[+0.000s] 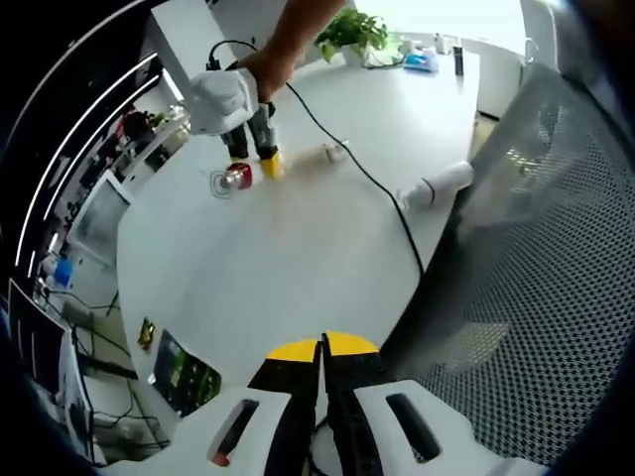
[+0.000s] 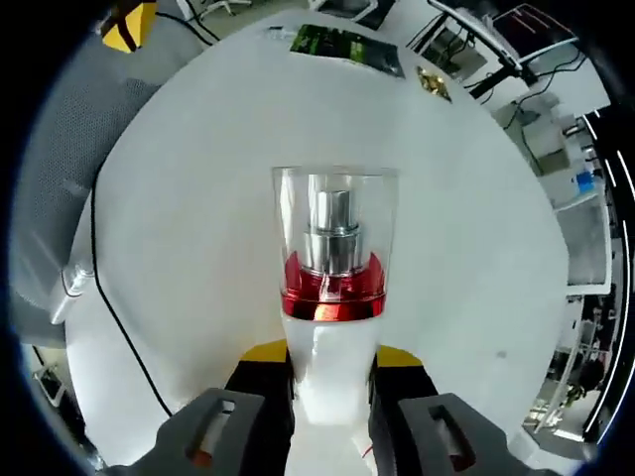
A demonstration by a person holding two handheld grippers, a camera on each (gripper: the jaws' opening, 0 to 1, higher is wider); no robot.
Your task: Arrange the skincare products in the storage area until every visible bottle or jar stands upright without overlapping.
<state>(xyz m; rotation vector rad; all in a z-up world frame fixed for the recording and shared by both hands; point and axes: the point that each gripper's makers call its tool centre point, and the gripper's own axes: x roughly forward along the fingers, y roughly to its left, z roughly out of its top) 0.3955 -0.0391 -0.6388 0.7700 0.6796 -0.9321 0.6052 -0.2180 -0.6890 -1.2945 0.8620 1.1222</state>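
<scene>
A pump bottle with a white body, a red metallic band and a clear cap over a silver pump sits between my right gripper's jaws, cap end pointing away along them. That gripper is shut on the white body. From the left gripper view the same right gripper, held by a hand, reaches down at the far side of the white table, the bottle at its tips just over the tabletop. My left gripper hovers over the near table edge, shut and holding nothing. A white tube lies by the right edge.
A black cable runs across the table from the right gripper to the edge. A small pale item lies beside it. A mesh chair stands close on the right. A potted plant and small bottles stand far back. A green card lies near an edge.
</scene>
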